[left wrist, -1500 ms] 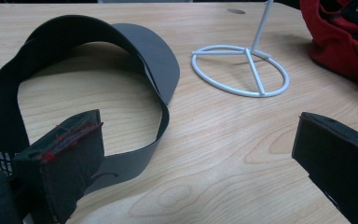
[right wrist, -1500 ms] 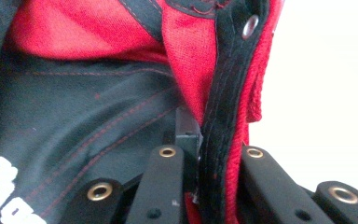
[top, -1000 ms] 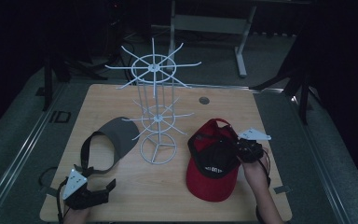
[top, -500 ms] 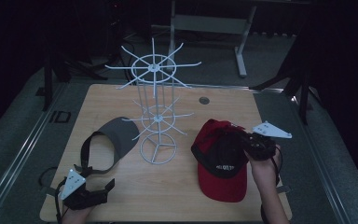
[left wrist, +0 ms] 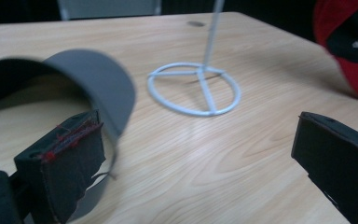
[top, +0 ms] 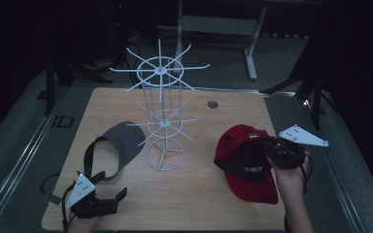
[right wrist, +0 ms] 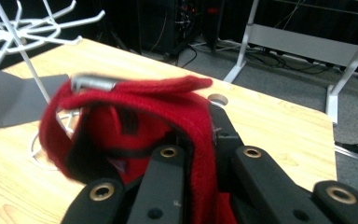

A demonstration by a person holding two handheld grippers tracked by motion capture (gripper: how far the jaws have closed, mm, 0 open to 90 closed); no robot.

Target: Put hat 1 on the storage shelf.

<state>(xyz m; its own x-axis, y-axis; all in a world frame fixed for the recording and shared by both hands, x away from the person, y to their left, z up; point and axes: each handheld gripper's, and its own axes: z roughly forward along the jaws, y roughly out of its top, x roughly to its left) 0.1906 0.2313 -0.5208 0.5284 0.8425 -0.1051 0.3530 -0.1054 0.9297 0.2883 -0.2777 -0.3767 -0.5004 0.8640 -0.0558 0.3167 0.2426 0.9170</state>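
A red cap (top: pixel 245 162) with a black front panel hangs above the table's right side. My right gripper (top: pixel 272 148) is shut on its back strap. In the right gripper view the red strap (right wrist: pixel 135 107) with its metal buckle is pinched between the black jaws of the right gripper (right wrist: pixel 200 140). A grey visor (top: pixel 121 141) lies on the table at the left. My left gripper (top: pixel 109 199) stands open near the front left corner, just short of the visor (left wrist: pixel 93 79), with nothing between its pads (left wrist: pixel 70 154).
A white wire hat rack (top: pixel 160 111) with spoked hooks stands mid-table; its ring base (left wrist: pixel 193 88) lies between visor and cap. The wooden table (top: pixel 199 204) has a grommet hole (top: pixel 212 104) at the back. A metal frame (top: pixel 252 43) stands on the floor behind.
My right gripper has risen and shifted right, lifting the red cap off the table with it. My left gripper has lifted slightly near the front left corner, still open.
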